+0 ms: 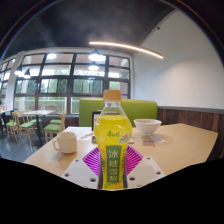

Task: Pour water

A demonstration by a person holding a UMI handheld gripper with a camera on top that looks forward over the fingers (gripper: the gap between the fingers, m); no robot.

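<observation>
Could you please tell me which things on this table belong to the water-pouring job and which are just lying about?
Belongs to the job:
bottle, gripped by both fingers of the gripper
white cup
white bowl, possibly

Lying about:
green bench
chairs behind

The tool [112, 165] seemingly clamps a yellow drink bottle [112, 140] between its pink pads [93, 160]. Beyond, a white mug [67, 141] and white bowl [147, 127] sit on the wooden desk [180, 145].
</observation>
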